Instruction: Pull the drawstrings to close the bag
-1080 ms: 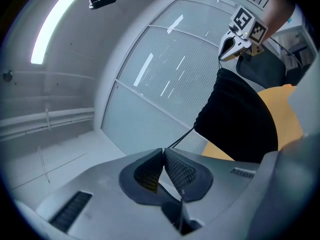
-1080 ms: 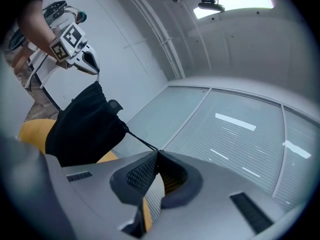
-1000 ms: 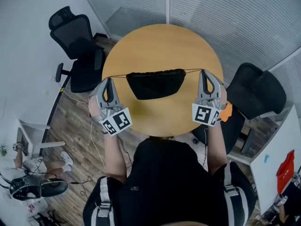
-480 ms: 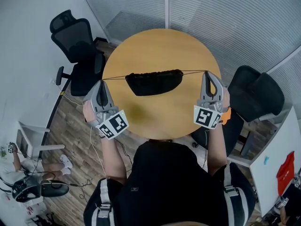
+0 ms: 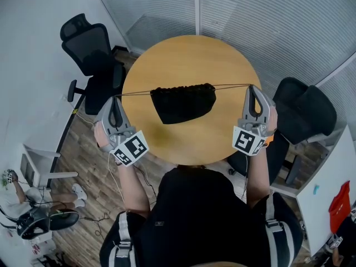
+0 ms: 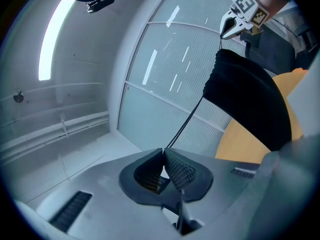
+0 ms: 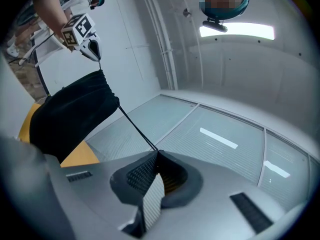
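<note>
While its drawstrings (image 5: 136,93) run taut to either side, the black bag (image 5: 183,102) hangs over the round table (image 5: 189,54), its mouth bunched into tight pleats. The head view gives only the layout, with the bag midway between the two tools. Each gripper view shows the jaws pressed together on a string: the left gripper (image 6: 163,151) clamps one end, the right gripper (image 7: 156,154) the other. Those views also take in the glass wall (image 6: 165,74) and a ceiling light (image 7: 237,31). Black chairs (image 5: 89,43) flank the table, clear of the strings.
</note>
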A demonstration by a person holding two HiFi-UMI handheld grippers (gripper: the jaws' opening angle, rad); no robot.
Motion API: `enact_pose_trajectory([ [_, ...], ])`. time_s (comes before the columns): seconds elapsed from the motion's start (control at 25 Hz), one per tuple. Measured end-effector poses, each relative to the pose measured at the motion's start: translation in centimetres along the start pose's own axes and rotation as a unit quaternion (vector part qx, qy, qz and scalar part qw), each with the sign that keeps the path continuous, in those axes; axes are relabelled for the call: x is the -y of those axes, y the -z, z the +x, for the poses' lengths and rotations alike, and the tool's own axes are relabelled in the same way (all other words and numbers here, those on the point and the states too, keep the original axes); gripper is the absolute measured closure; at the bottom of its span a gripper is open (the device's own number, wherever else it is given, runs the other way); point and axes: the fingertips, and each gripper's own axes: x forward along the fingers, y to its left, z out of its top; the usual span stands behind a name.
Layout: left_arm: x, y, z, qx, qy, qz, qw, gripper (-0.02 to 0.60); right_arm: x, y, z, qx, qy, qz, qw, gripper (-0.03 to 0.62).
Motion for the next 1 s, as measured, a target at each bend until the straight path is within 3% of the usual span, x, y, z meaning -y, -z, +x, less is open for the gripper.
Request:
enact_pose_trajectory([
  [1.0, -1.3, 1.4, 0.1, -0.009, -0.015, -0.015, 0.9997, 0.557, 1.9, 2.4, 0.4, -0.03, 0.018, -0.028, 0.999, 0.534],
])
